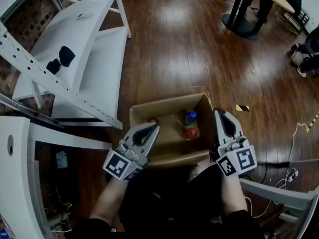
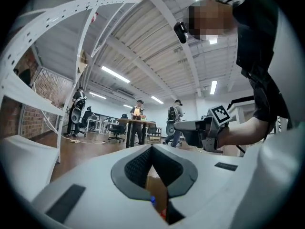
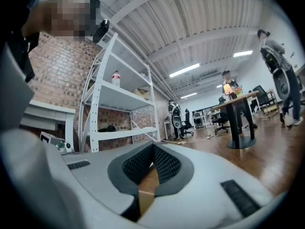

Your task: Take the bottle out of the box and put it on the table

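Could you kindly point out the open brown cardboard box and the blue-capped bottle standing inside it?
Open brown cardboard box (image 1: pixel 167 105), head view, on its far wall.
Blue-capped bottle (image 1: pixel 190 117), head view, on its cap.

Left gripper (image 1: pixel 154 127), right gripper (image 1: pixel 218 112): jaws closed, tips together, side by side, pointing forward.

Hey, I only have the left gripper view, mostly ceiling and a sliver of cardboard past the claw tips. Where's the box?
Observer: The open cardboard box sits on the wood floor, and the left claw hovers over its near left part.
Operator: What's inside?
Observer: From above, a blue-capped bottle, a red-capped bottle just nearer than it, and a third red cap at the left.
Operator: And the right claw?
Observer: The right claw is shut with nothing in it, at the box's right wall.
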